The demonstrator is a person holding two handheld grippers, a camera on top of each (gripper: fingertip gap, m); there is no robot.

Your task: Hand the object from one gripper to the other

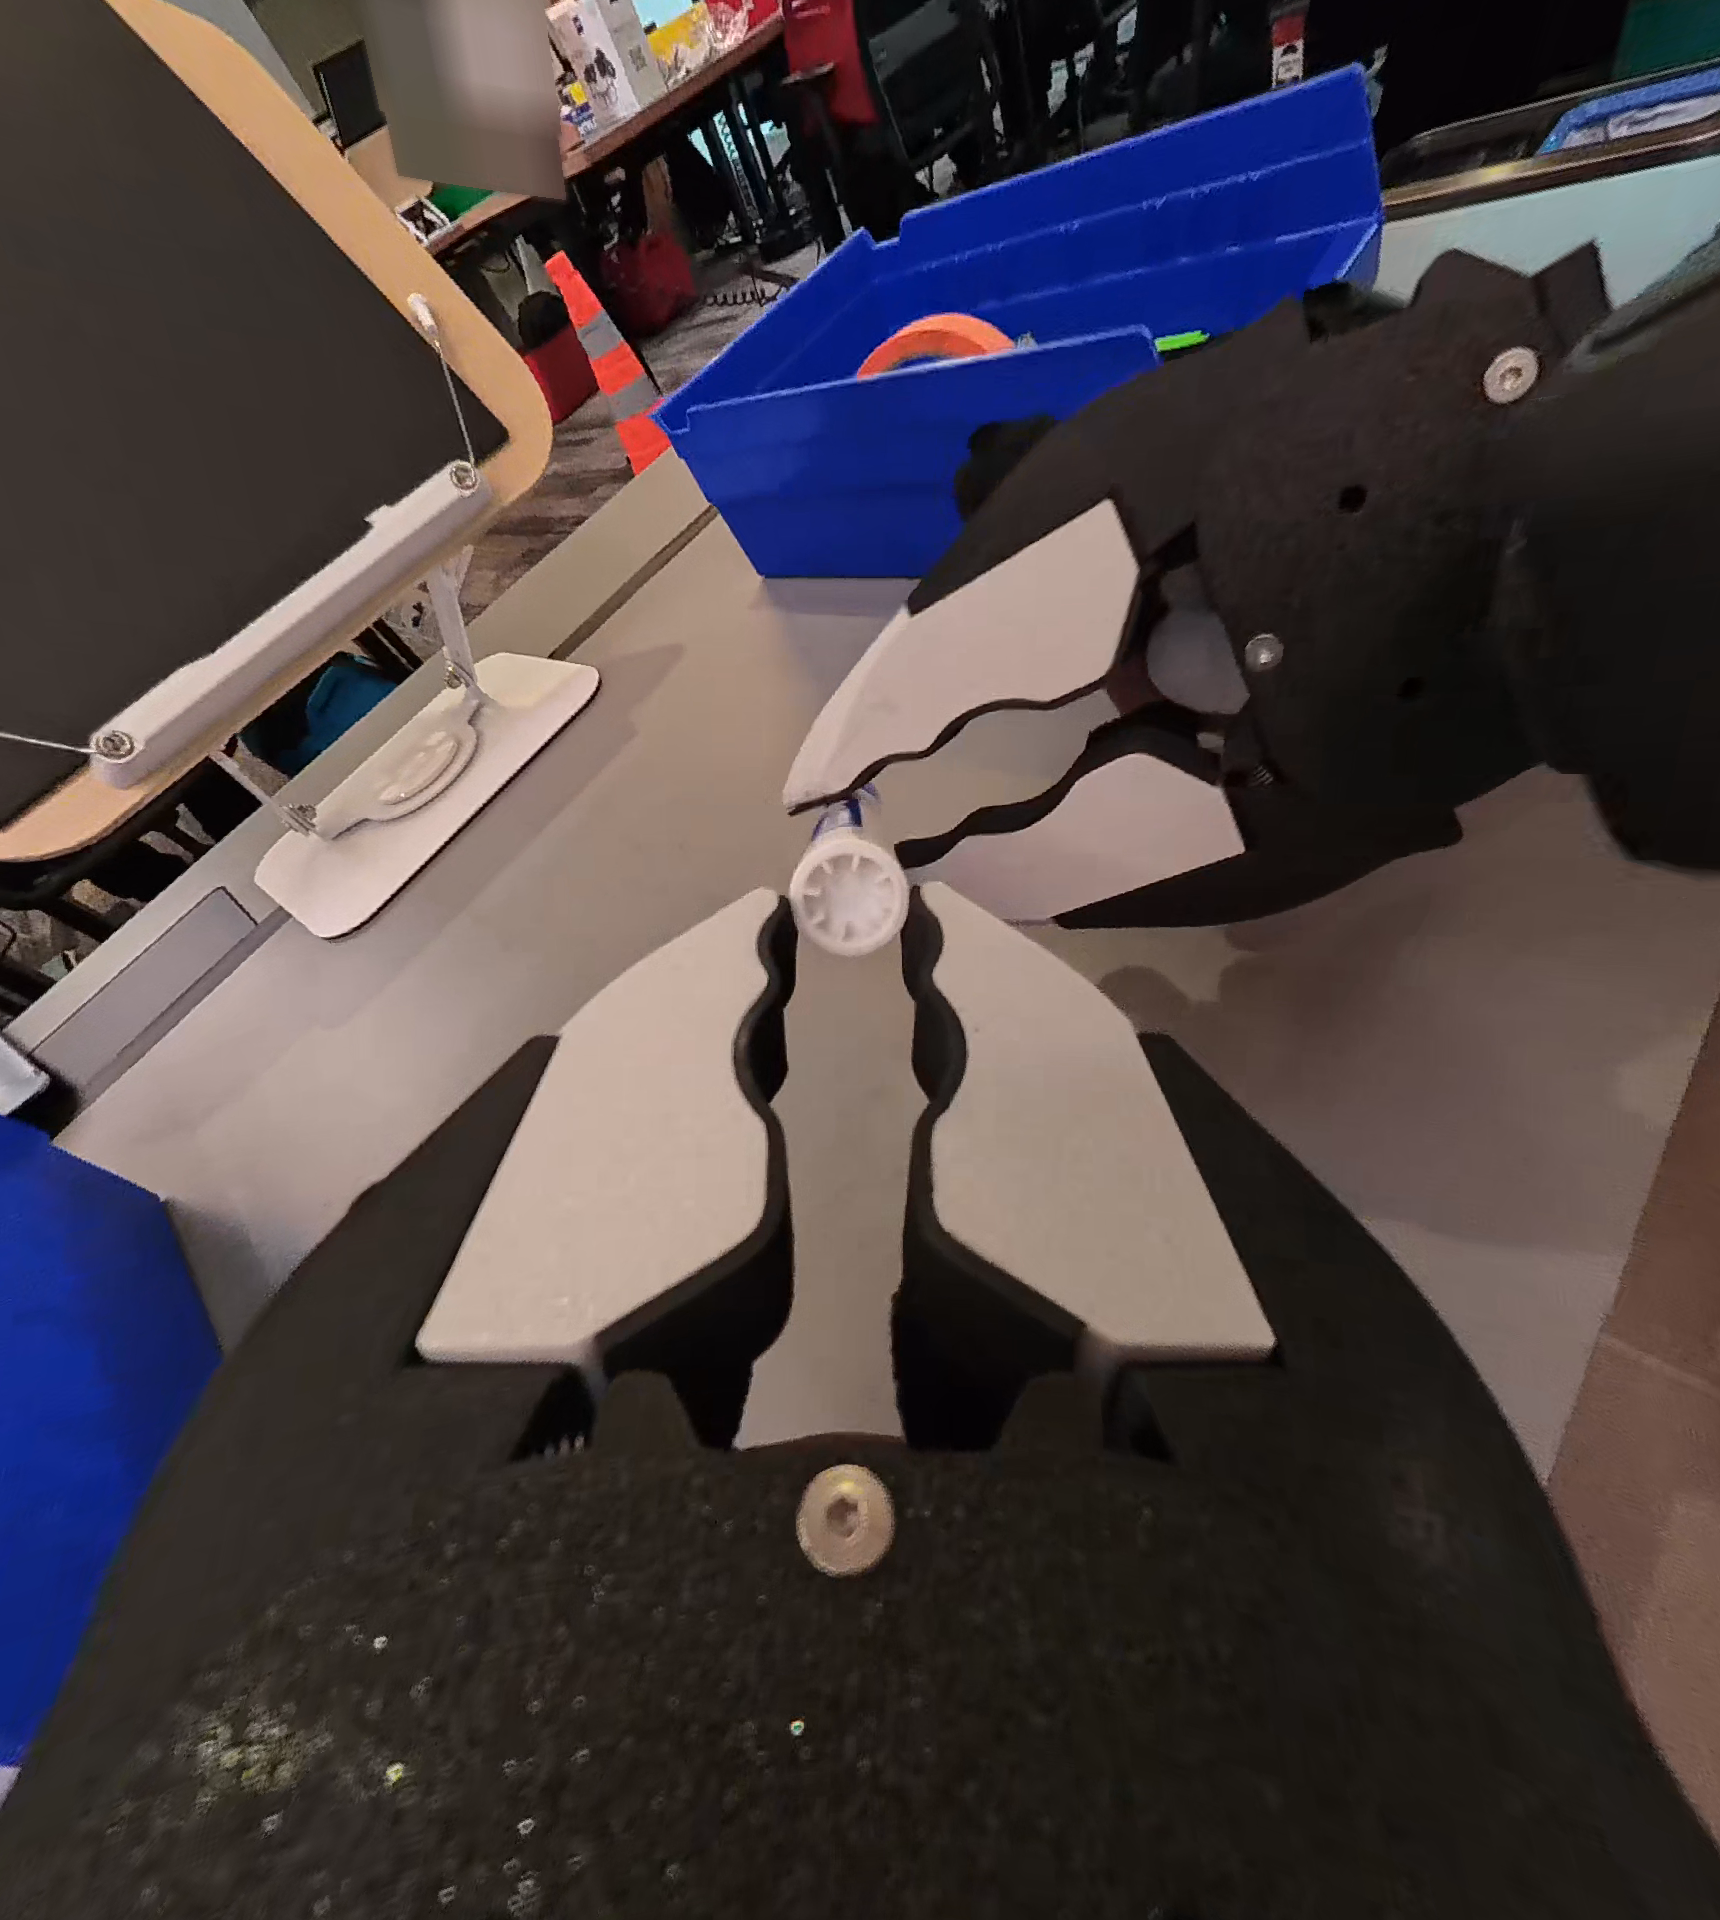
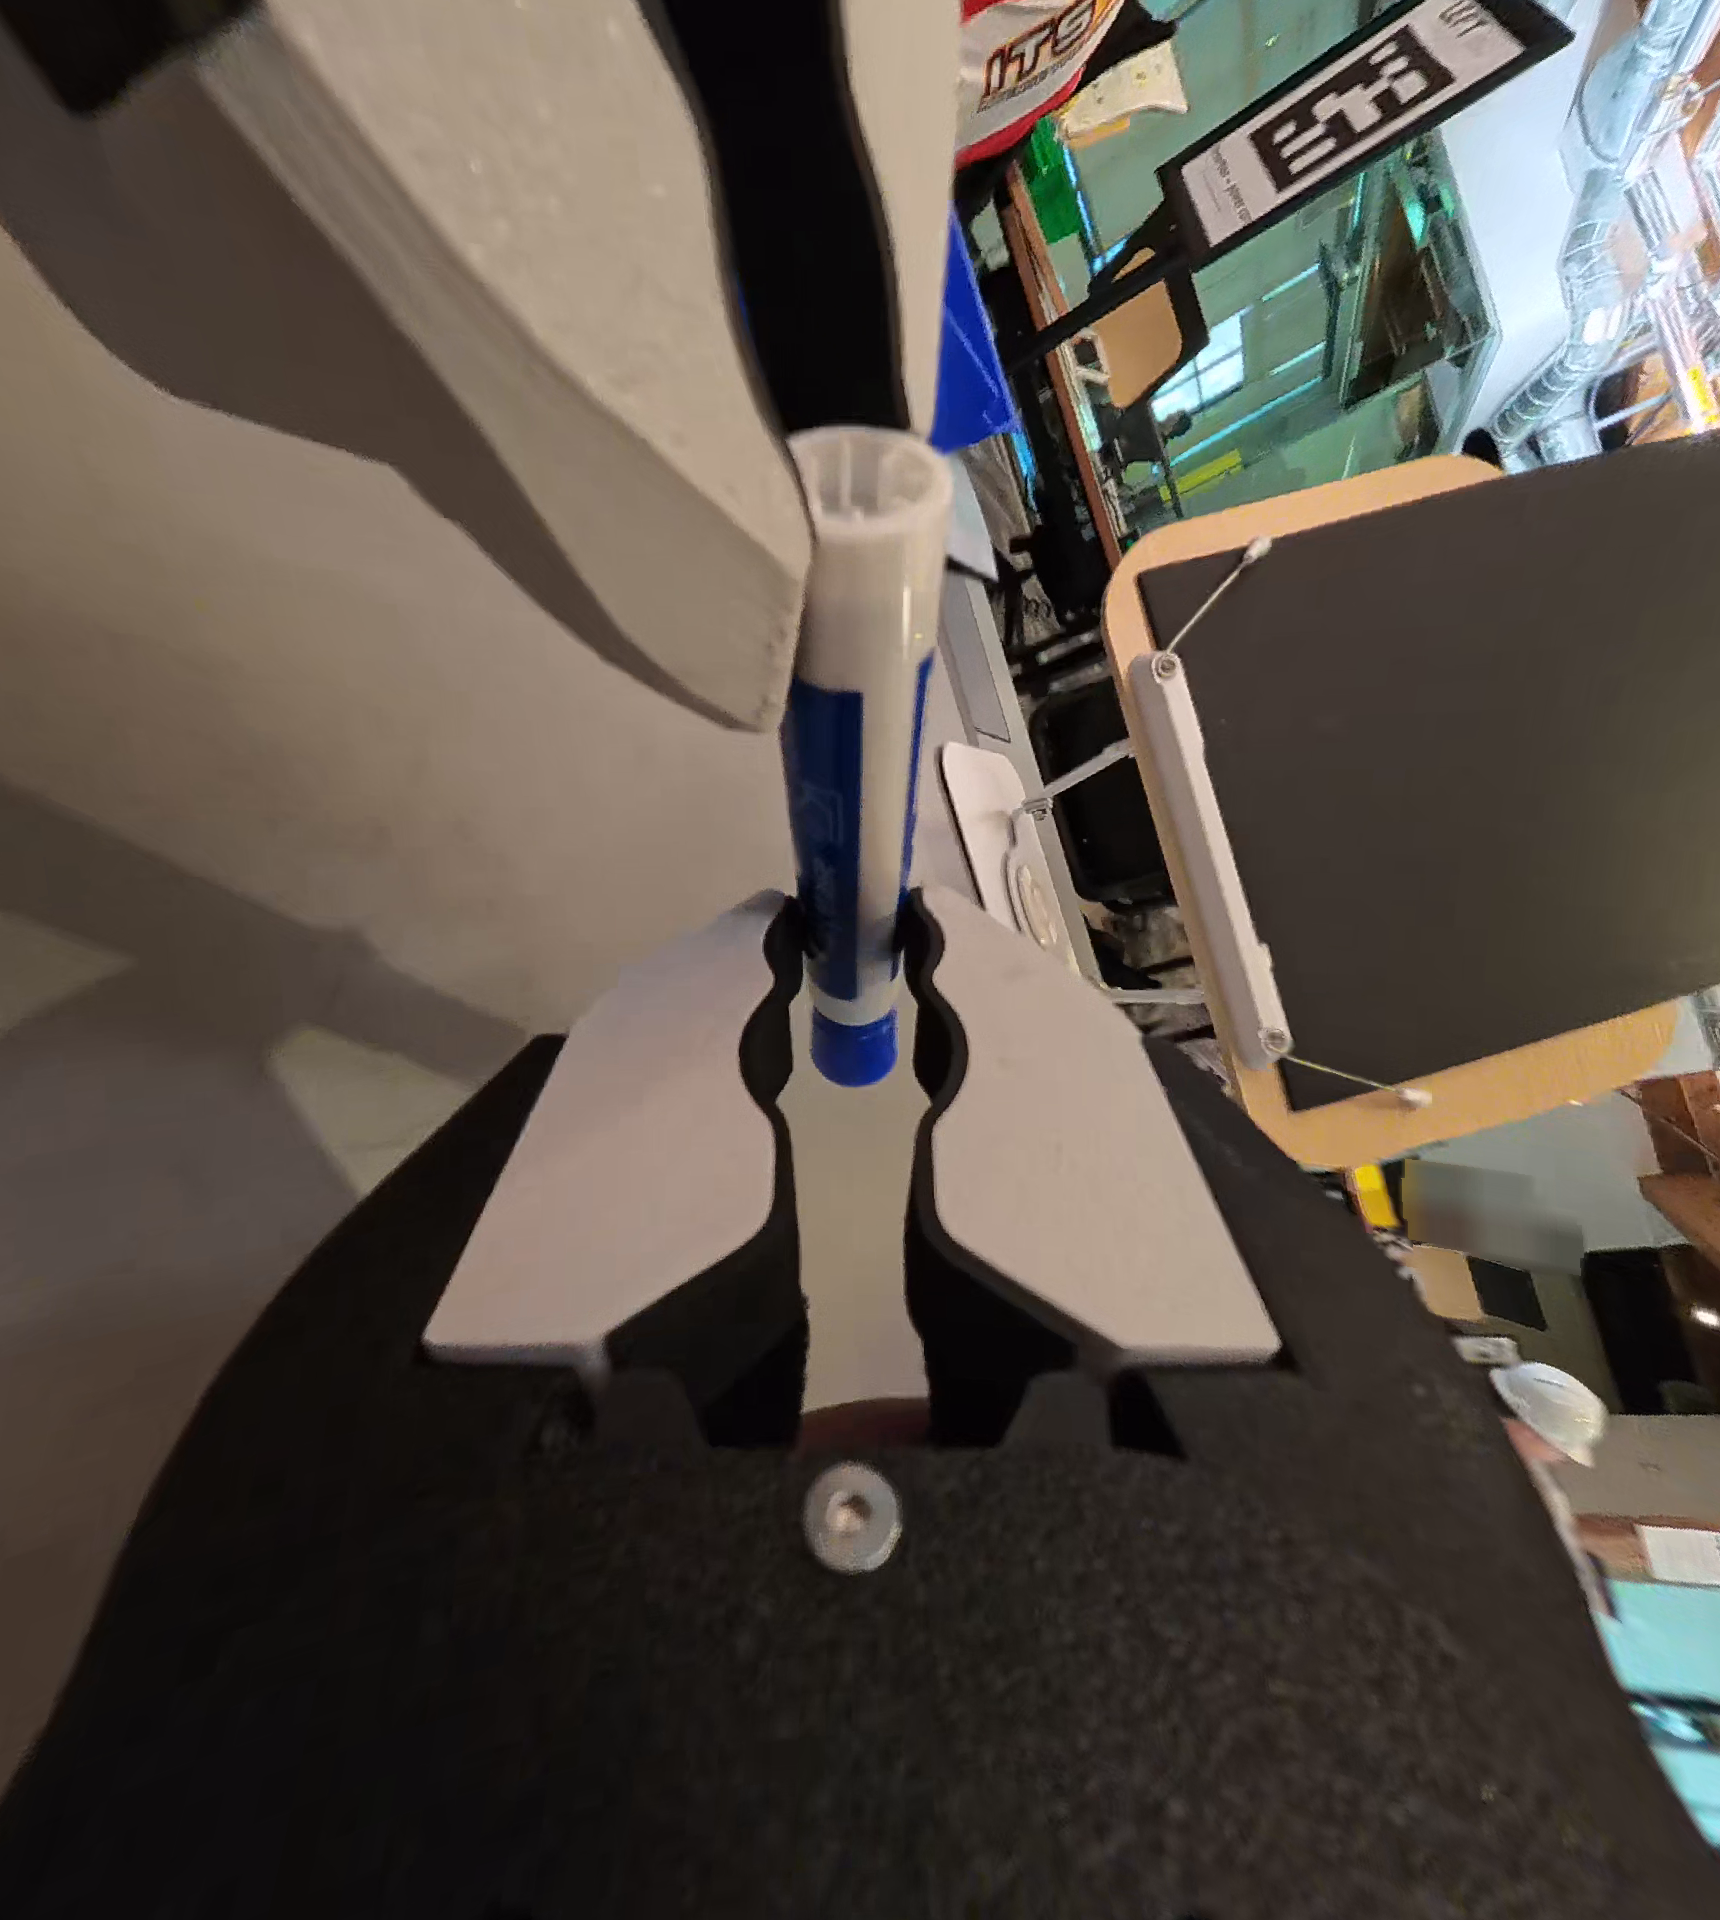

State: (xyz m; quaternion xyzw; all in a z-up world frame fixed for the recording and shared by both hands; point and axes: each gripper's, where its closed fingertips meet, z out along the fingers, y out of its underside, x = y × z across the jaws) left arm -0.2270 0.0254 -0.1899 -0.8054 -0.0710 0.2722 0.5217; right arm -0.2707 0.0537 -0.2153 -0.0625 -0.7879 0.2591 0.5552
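Between the grey-and-black fingers (image 2: 1043,1122) sits a marker (image 2: 861,748), its barrel white and blue, its cap blue, its far end white. Beyond the fingers a blue bin (image 1: 939,447) holds an orange tape roll (image 1: 934,338).

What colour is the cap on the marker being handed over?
Blue. The marker cap shows best in the right wrist view, just behind the right gripper tips.

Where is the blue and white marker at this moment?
The blue and white plastic marker is held in the air between both grippers: its blue-capped end sits between the right gripper fingertips, and its white end is at the left gripper fingertips, above the grey table.
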